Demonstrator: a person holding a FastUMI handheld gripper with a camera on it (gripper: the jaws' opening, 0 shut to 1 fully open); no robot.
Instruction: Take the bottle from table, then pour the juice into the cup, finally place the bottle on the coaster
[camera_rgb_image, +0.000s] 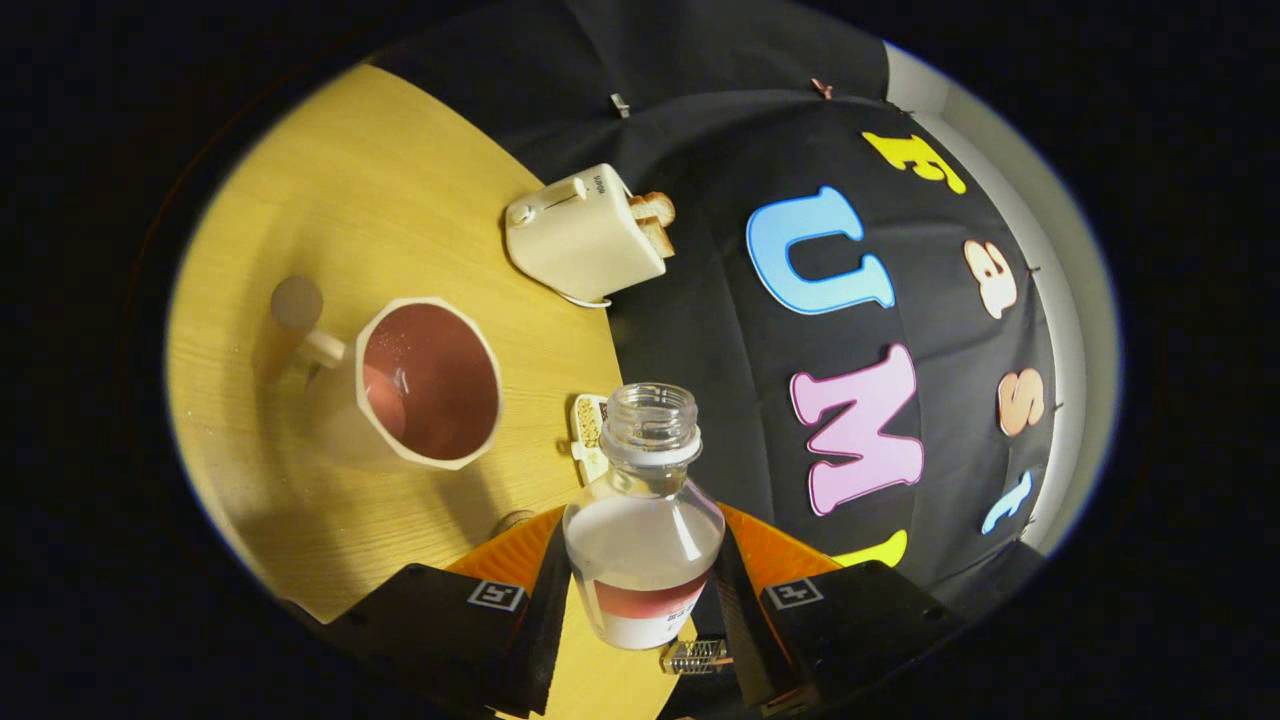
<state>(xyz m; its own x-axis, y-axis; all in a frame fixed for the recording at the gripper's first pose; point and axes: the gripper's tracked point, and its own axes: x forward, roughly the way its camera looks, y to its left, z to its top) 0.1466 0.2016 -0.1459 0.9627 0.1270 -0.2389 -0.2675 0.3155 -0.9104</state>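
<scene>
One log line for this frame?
gripper: shut on bottle | bottle: uncapped, tilted | cup: beyond, on table

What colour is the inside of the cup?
Reddish-pink inside the cup, cream outside; clearest in the gripper view, beyond the bottle held in the gripper.

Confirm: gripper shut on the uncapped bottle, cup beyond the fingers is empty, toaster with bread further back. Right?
One error: the cup is not empty. The gripper view shows reddish juice inside it. The rest holds: the gripper is shut on the uncapped bottle, both fingers pressing its sides, and the toaster with bread stands further back on the table.
</scene>
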